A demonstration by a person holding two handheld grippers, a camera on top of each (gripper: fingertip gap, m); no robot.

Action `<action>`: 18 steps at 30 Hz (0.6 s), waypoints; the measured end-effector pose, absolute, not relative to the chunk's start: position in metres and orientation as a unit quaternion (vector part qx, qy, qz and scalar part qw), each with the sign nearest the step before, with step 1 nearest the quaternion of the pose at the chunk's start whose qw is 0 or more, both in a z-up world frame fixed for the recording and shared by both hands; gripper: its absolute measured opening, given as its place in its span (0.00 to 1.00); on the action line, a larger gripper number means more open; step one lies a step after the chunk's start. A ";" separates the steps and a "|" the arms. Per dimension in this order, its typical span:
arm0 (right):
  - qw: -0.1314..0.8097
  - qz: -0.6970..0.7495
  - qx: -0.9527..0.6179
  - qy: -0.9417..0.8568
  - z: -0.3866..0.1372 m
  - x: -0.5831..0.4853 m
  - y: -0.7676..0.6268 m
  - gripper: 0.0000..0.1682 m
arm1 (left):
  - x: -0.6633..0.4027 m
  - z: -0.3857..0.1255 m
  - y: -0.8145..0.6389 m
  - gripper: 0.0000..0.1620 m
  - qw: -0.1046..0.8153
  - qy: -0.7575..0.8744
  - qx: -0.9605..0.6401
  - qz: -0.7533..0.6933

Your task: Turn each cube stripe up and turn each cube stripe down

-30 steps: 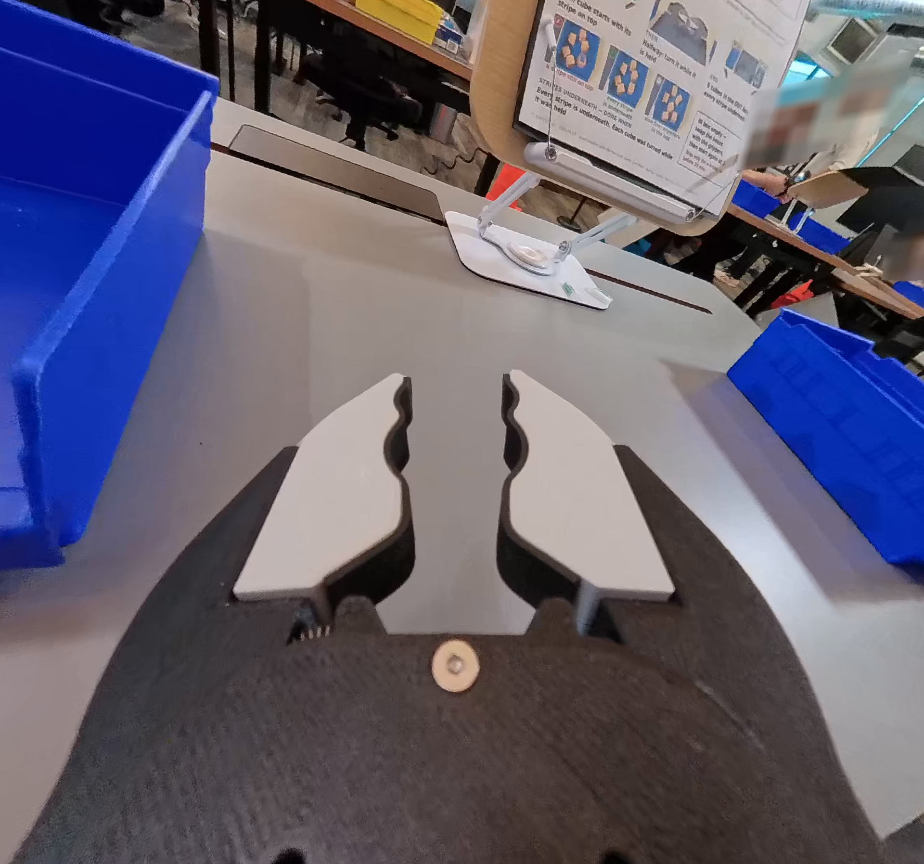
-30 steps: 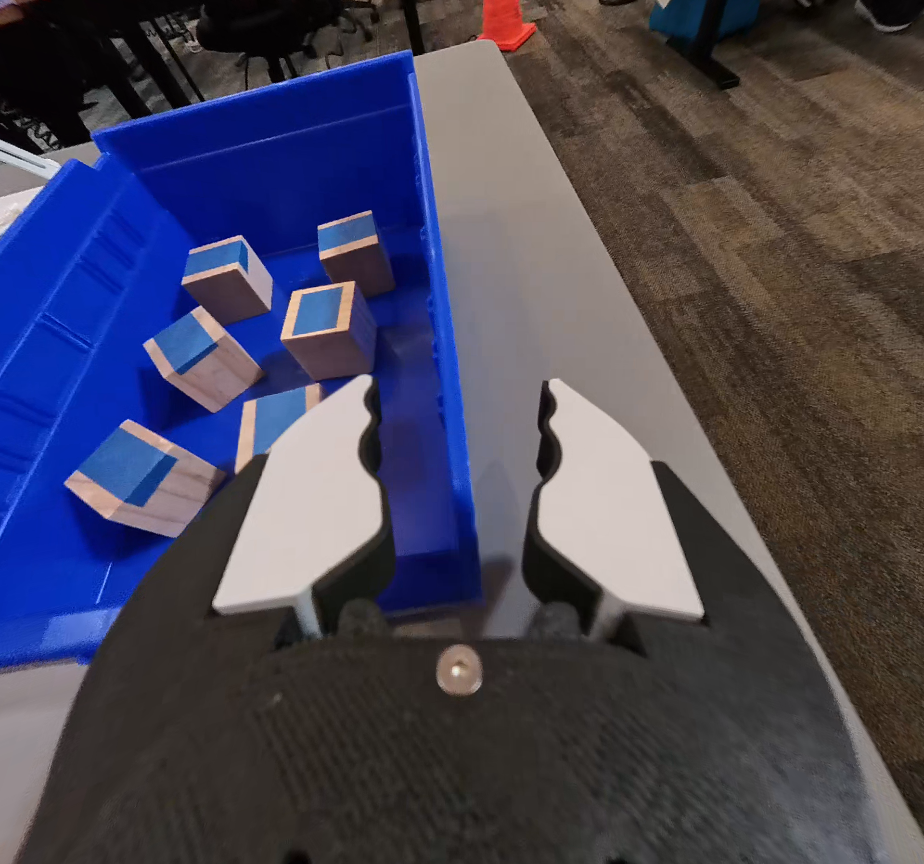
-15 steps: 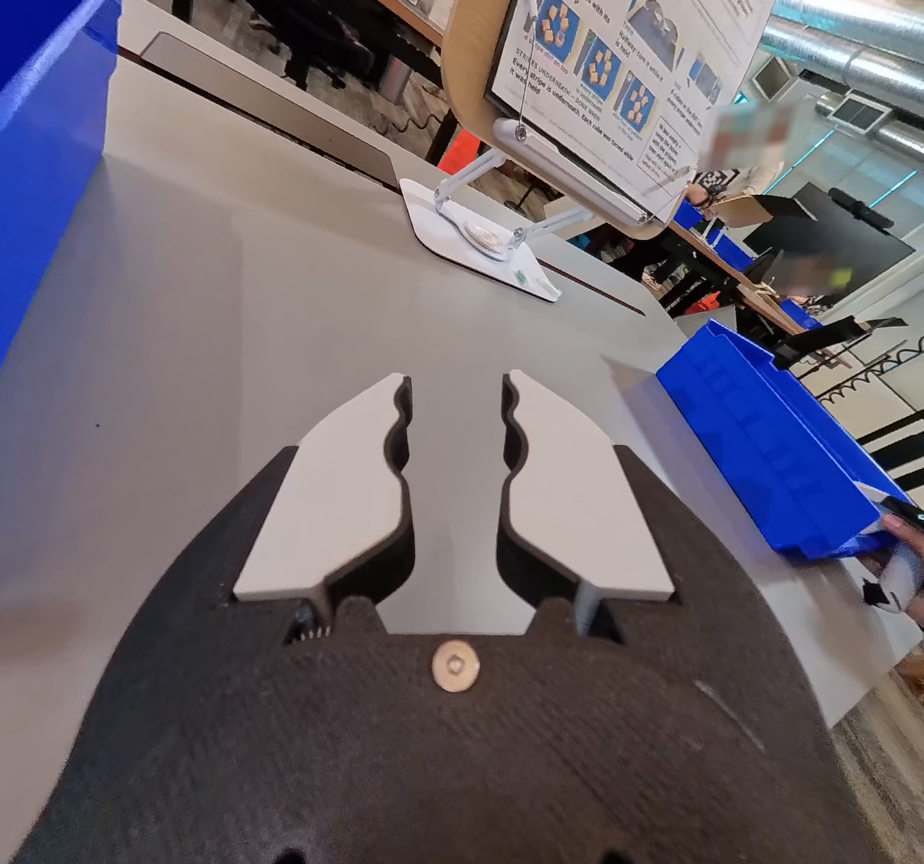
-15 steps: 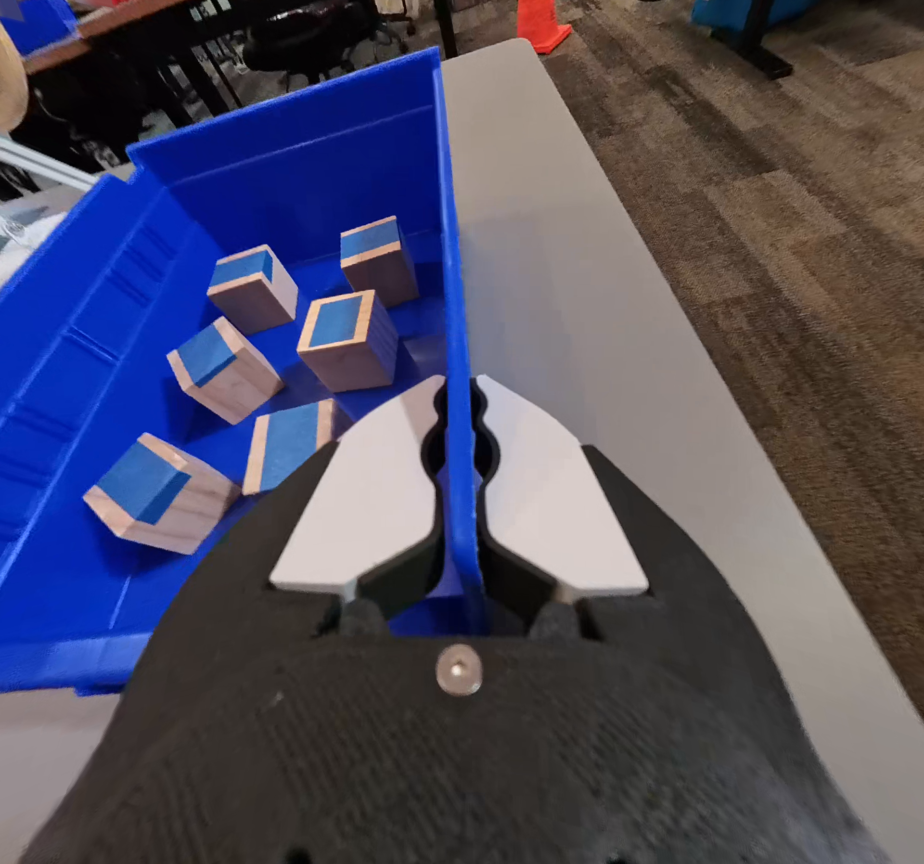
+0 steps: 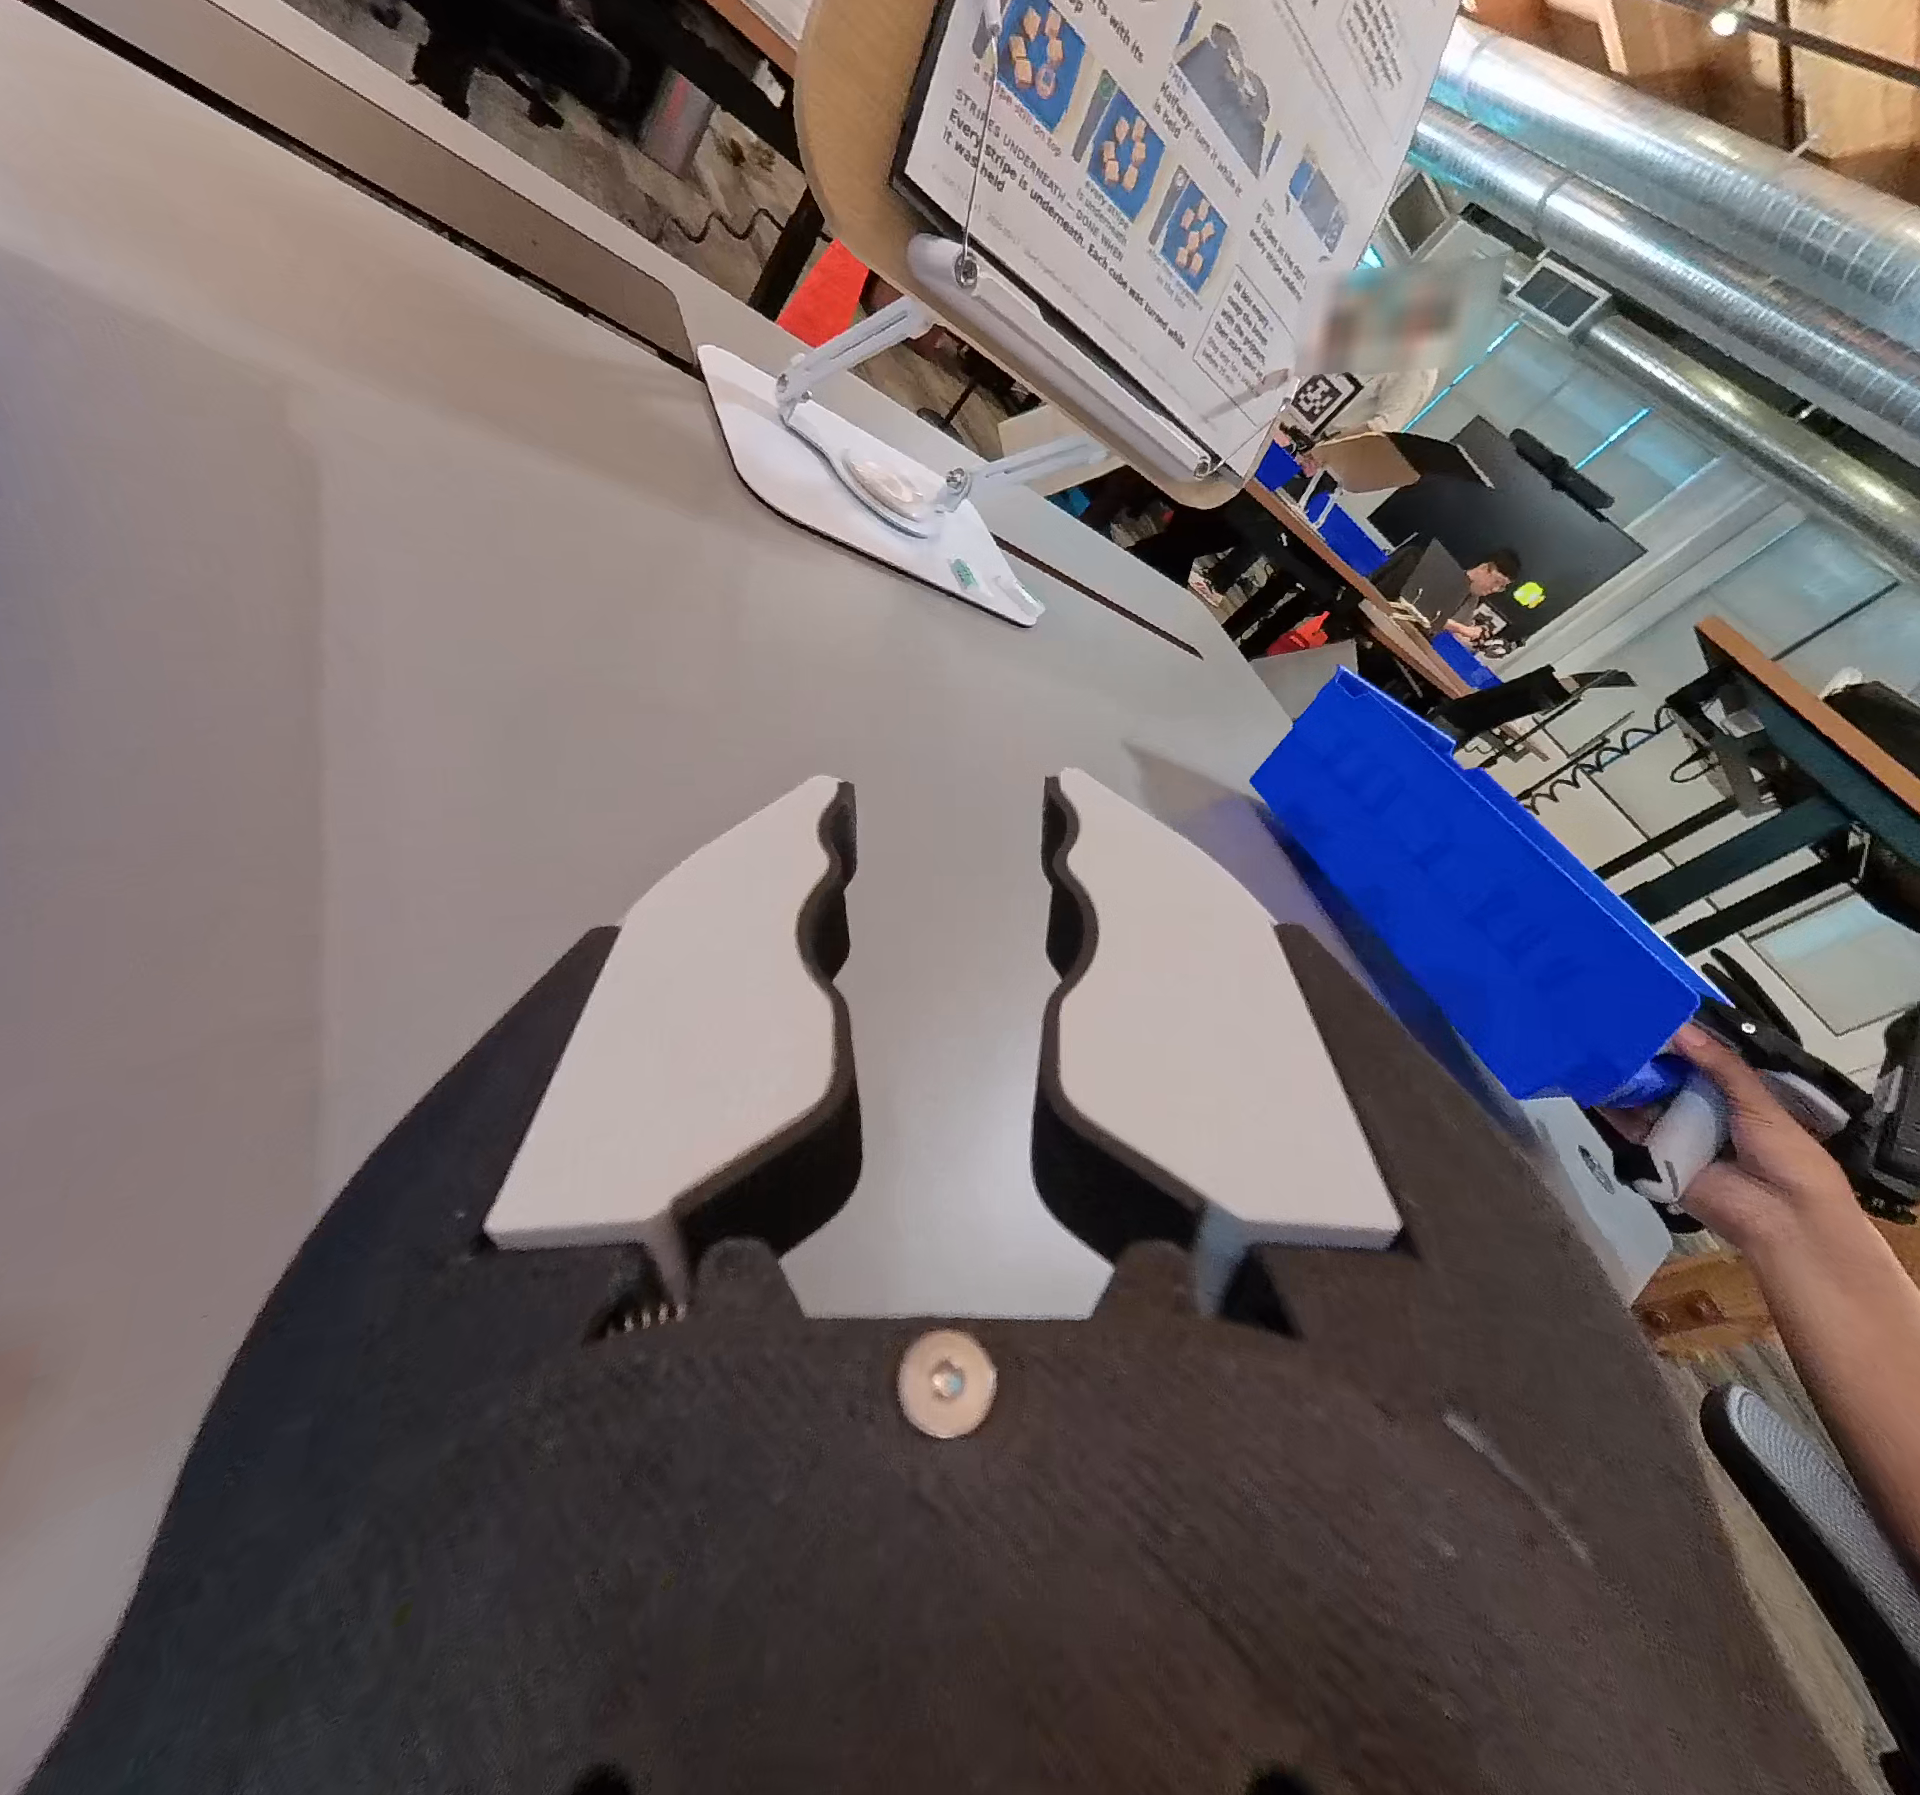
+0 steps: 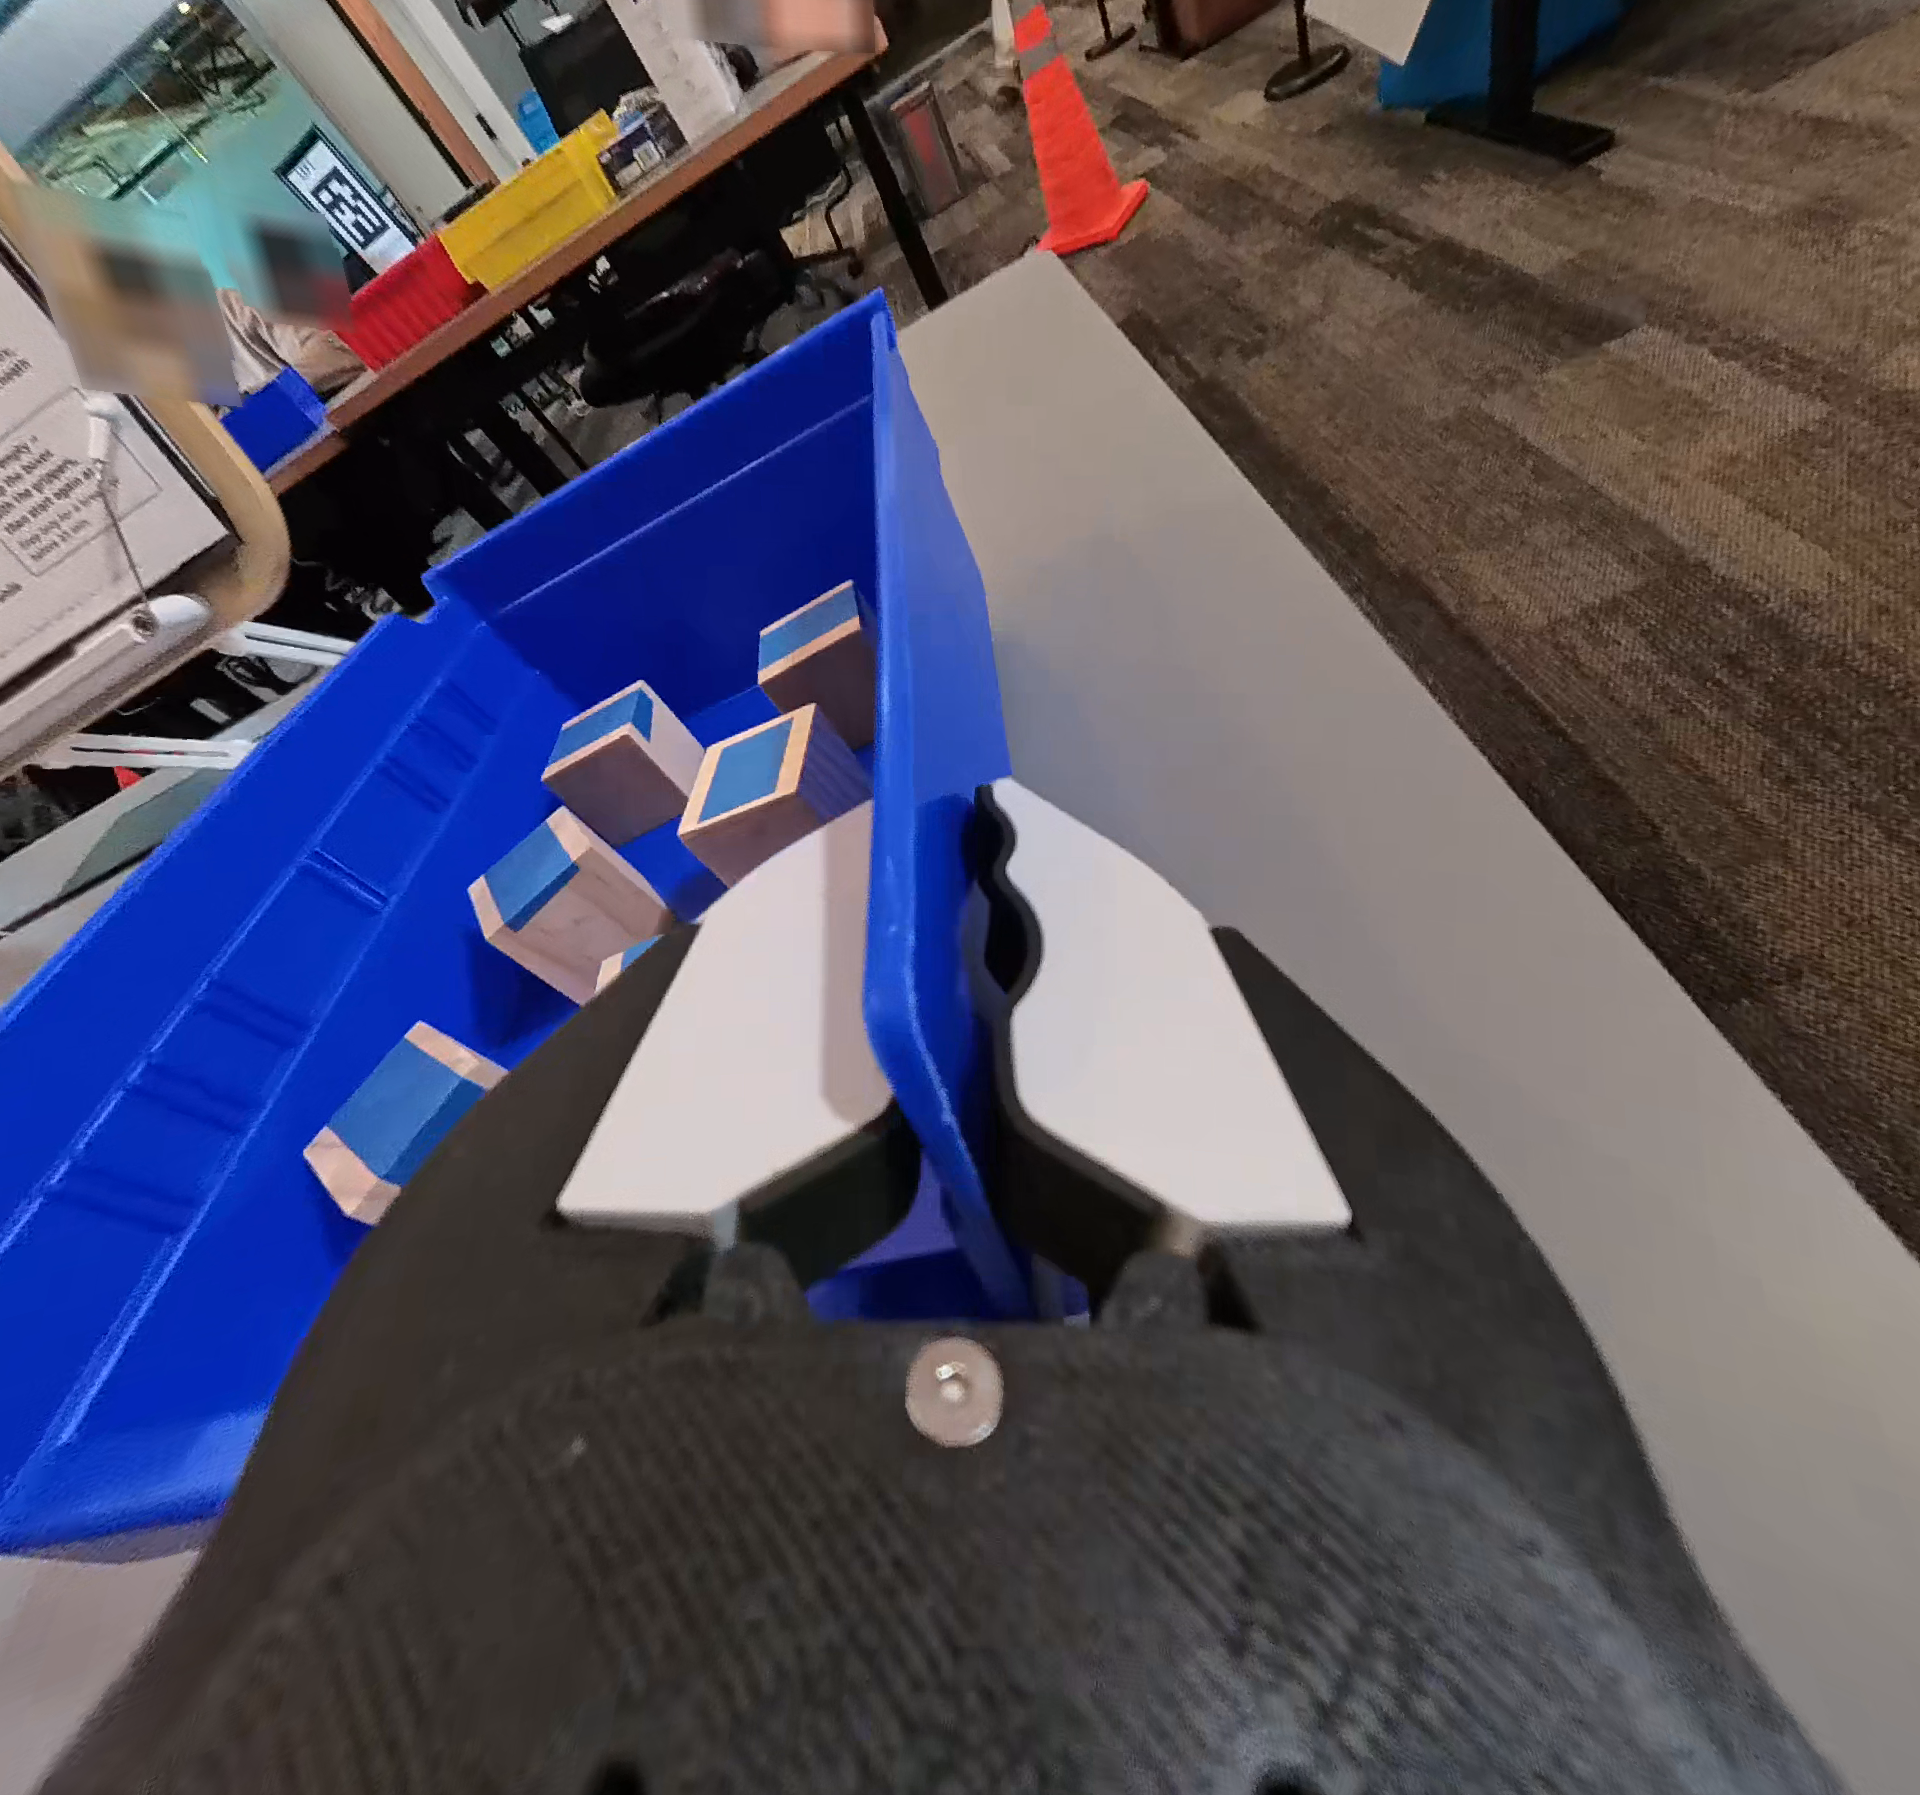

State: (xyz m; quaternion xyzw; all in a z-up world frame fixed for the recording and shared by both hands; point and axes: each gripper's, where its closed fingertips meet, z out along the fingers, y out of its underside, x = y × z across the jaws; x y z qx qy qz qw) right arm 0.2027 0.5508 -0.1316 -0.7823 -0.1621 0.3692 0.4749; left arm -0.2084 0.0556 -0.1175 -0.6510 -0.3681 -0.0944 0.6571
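Several wooden cubes with blue stripes facing up, among them one near the wall (image 6: 764, 789) and one near the front (image 6: 400, 1117), lie in a blue bin (image 6: 914, 602). My right gripper (image 6: 925, 810) is shut on the bin's right wall, one finger inside and one outside. The inner fingertip is hidden behind the wall. In the left wrist view the same bin (image 5: 1455, 893) sits at the right, with a hand (image 5: 1745, 1153) at its near corner. My left gripper (image 5: 945, 789) is open and empty over the bare grey table (image 5: 416, 706).
An instruction board (image 5: 1143, 83) on a white stand with a flat base (image 5: 862, 488) stands at the back of the table. The table's right edge (image 6: 1558, 914) drops to carpet. An orange cone (image 6: 1070, 145) and other tables stand farther off.
My right gripper went from open astride the bin's right wall to shut on it, and its view has tipped upward. My left gripper swung right, so the left blue bin left its view.
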 end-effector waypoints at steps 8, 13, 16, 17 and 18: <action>0.471 0.429 -0.762 -0.116 -0.119 0.200 0.546 0.05 | -0.205 -0.119 0.059 0.21 0.653 -0.358 -0.662 -0.089; 0.487 0.431 -0.755 -0.083 -0.114 0.210 0.552 0.05 | -0.202 -0.122 0.063 0.24 0.642 -0.343 -0.683 -0.069; 0.503 0.409 -0.758 -0.069 -0.114 0.221 0.556 0.05 | -0.196 -0.125 0.067 0.32 0.633 -0.330 -0.697 -0.067; 0.507 0.400 -0.760 -0.065 -0.115 0.224 0.558 0.05 | -0.195 -0.128 0.068 0.34 0.626 -0.328 -0.705 -0.063; 0.510 0.392 -0.763 -0.060 -0.117 0.227 0.560 0.05 | -0.195 -0.130 0.069 0.36 0.619 -0.324 -0.714 -0.054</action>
